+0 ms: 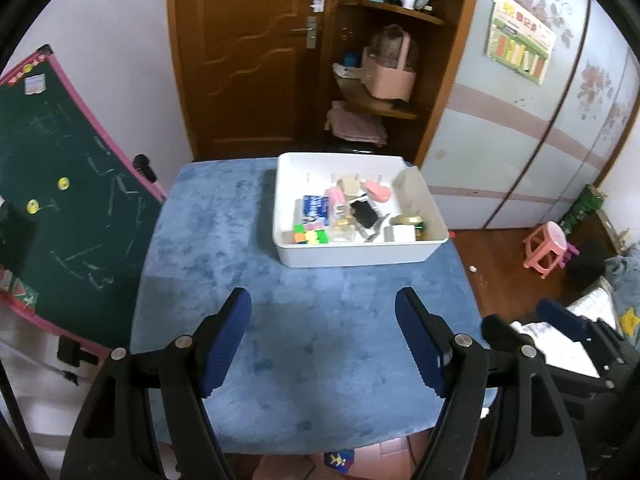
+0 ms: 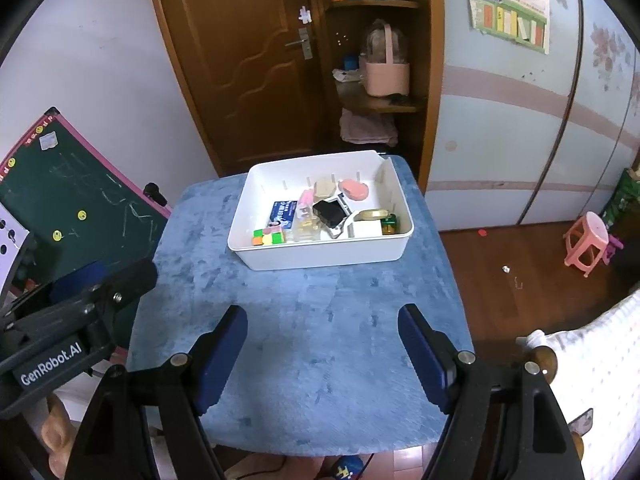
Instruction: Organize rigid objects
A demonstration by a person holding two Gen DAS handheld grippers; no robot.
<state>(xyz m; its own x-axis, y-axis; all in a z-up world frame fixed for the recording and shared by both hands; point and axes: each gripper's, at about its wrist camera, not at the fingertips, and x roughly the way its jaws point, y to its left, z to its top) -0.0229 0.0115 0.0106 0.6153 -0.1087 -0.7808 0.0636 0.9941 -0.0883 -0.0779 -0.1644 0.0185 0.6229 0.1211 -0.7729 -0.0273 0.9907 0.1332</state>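
Rigid objects (image 2: 320, 216) fill the white bin (image 2: 320, 258); both grippers' jaws gape empty.

Wooden door (image 2: 256, 68), floral wardrobe (image 2: 520, 128)

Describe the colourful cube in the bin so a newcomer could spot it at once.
On the blue table stands a white bin full of small items. Look in its near left corner, beside a blue box. The cube there is the only thing with a grid of orange, green and yellow squares.
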